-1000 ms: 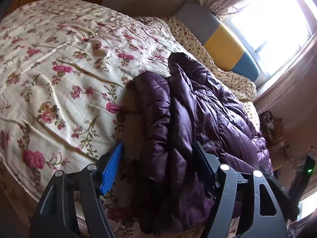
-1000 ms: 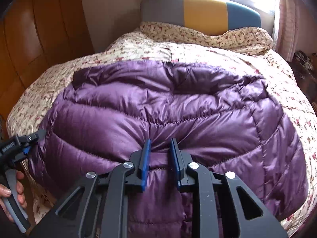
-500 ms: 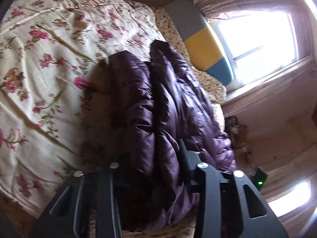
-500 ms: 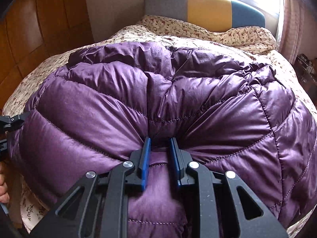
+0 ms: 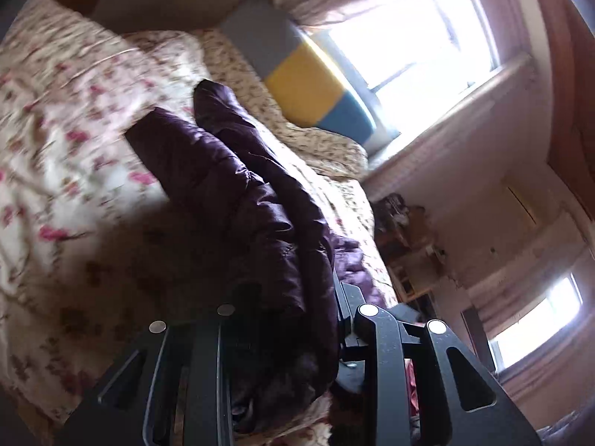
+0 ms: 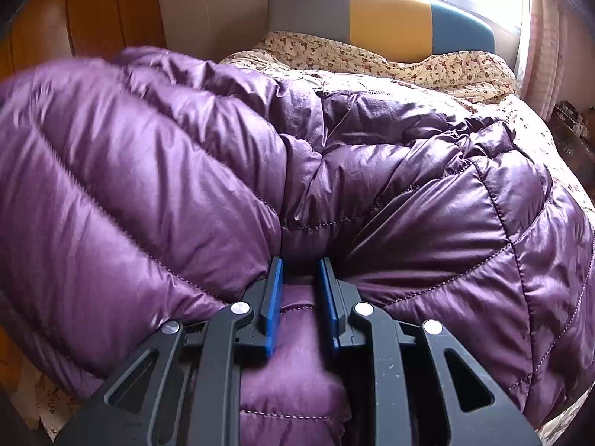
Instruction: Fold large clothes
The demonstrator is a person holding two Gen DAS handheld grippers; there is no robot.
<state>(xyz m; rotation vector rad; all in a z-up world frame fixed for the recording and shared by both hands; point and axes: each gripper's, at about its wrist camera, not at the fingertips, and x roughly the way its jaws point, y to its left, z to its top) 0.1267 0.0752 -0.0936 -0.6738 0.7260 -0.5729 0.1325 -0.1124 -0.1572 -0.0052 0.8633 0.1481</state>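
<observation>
Both grippers, left and right, clench the jacket (puffy, slick): fabric may slip, spoiling the fold.

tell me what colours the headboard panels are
Grey, yellow and blue, side by side on the headboard; the right wrist view shows it best.

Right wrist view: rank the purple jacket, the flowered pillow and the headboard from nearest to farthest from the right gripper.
1. The purple jacket: clamped between the fingers of the right gripper, filling the foreground.
2. The flowered pillow: beyond the jacket, at the head of the bed.
3. The headboard: behind the pillow, under the window, in grey, yellow and blue.
</observation>
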